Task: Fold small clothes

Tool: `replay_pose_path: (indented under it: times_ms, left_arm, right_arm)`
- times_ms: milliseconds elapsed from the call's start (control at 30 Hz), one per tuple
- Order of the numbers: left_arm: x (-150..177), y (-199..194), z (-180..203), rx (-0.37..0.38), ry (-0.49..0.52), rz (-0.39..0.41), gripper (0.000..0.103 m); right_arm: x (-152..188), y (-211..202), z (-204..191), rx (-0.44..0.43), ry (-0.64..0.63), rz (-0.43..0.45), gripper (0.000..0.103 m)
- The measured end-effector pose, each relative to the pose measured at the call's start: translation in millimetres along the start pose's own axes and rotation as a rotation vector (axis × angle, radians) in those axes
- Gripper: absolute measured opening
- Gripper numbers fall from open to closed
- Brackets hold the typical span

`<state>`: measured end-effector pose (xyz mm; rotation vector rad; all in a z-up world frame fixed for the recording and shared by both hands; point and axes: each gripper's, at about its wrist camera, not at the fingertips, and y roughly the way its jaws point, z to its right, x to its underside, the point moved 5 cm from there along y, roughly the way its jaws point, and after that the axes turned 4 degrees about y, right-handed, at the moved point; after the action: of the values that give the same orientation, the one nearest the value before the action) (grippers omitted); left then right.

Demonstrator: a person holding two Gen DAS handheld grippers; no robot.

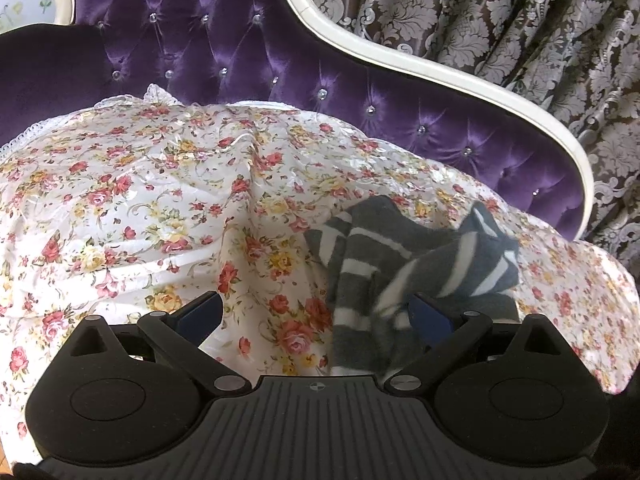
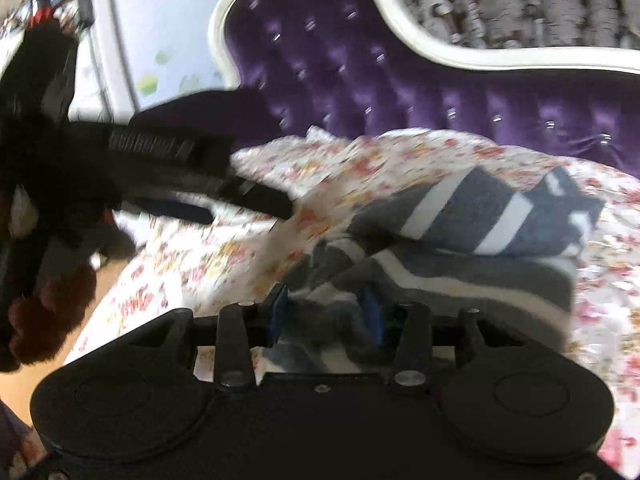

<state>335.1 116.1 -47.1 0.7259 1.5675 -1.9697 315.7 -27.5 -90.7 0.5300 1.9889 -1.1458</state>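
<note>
A grey garment with white stripes (image 1: 404,256) lies crumpled on a floral sheet (image 1: 160,200). My left gripper (image 1: 316,312) is open and empty, low over the sheet; its right finger (image 1: 430,314) touches the garment's near left edge. In the right wrist view the same garment (image 2: 460,220) lies ahead, blurred. My right gripper (image 2: 324,312) has its fingers partly closed with grey cloth bunched between them. The left gripper (image 2: 192,160) shows there as a dark blurred shape at the left, above the sheet (image 2: 400,160).
The sheet covers a purple tufted sofa (image 1: 240,40) with a white curved frame (image 1: 400,52). Patterned curtains (image 1: 520,20) hang behind. A wooden floor (image 2: 36,376) and a brown furry sleeve (image 2: 44,320) show at the left of the right wrist view.
</note>
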Motion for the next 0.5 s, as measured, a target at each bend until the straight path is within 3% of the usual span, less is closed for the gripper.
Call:
replay_pose_path:
  times_ms: [200, 333, 500]
  left_arm:
    - [2.1, 4.9, 6.3, 0.012, 0.02, -0.012, 0.1]
    - [7.3, 9.8, 10.3, 0.005, 0.041, -0.032, 0.1]
    - [9.5, 10.1, 9.5, -0.002, 0.051, -0.045, 0.1]
  right_arm:
    - [2.5, -16.7, -1.3, -0.075, -0.035, -0.005, 0.054]
    - [2.8, -37.3, 9.1, -0.053, -0.028, 0.007, 0.054]
    - [-12.1, -58.4, 50.6, 0.032, 0.09, 0.042, 0.054]
